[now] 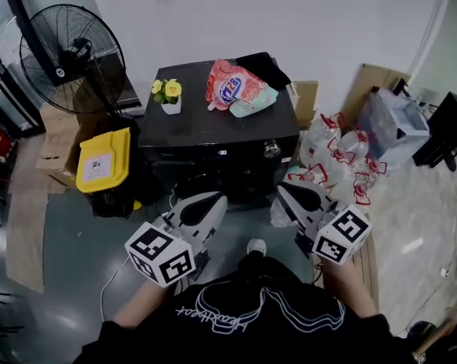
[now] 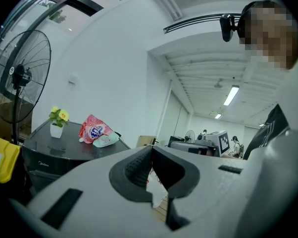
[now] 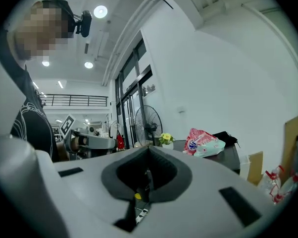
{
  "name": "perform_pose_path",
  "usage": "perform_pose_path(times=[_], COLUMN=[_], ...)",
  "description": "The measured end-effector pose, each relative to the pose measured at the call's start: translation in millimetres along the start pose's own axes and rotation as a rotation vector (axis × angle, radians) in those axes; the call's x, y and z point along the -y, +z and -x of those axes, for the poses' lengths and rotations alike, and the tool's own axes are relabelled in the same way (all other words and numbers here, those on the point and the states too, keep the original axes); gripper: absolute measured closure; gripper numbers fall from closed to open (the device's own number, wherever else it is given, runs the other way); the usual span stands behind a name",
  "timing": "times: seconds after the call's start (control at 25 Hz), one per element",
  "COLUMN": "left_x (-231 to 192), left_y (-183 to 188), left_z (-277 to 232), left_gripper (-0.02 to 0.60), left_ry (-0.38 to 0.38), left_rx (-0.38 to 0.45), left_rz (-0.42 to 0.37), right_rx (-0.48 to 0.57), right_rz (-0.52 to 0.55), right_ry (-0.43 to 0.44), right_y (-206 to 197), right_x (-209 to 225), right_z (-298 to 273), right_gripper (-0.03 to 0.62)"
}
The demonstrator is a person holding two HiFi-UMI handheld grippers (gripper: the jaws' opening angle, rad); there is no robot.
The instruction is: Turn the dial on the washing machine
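Lower front of washing machine point(image 1: 213, 139) mostly hidden behind left gripper point(image 1: 209, 203) and right gripper point(image 1: 293, 196). Markings on dial point(image 1: 272, 149), 3 o'clock of display point(image 1: 223, 152), too small to read. Left gripper view: fan point(image 2: 20, 78) cut at 9 o'clock edge.

Lab hall, pedestal fan point(image 1: 71, 58), cardboard boxes point(image 1: 56, 158)
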State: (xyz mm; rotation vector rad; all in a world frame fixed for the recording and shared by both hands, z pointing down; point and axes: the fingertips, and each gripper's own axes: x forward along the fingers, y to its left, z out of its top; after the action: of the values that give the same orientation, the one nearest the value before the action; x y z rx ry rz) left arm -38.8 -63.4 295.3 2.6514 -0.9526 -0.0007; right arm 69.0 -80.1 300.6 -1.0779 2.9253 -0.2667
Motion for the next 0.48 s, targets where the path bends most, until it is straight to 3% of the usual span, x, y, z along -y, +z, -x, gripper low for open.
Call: perform_pose_path(times=[0.48], left_x=[15.2], left_y=[19.2], left_z=[-37.1], left_gripper=[0.577], left_ry=[0.013], left_rx=[0.017], left_rz=[-0.008], right_rx=[0.002], right_rz=[-0.013], right_ry=[0.032], right_y=[18.0], right_x=[21.2], right_z=[11.3], right_gripper=[0.591])
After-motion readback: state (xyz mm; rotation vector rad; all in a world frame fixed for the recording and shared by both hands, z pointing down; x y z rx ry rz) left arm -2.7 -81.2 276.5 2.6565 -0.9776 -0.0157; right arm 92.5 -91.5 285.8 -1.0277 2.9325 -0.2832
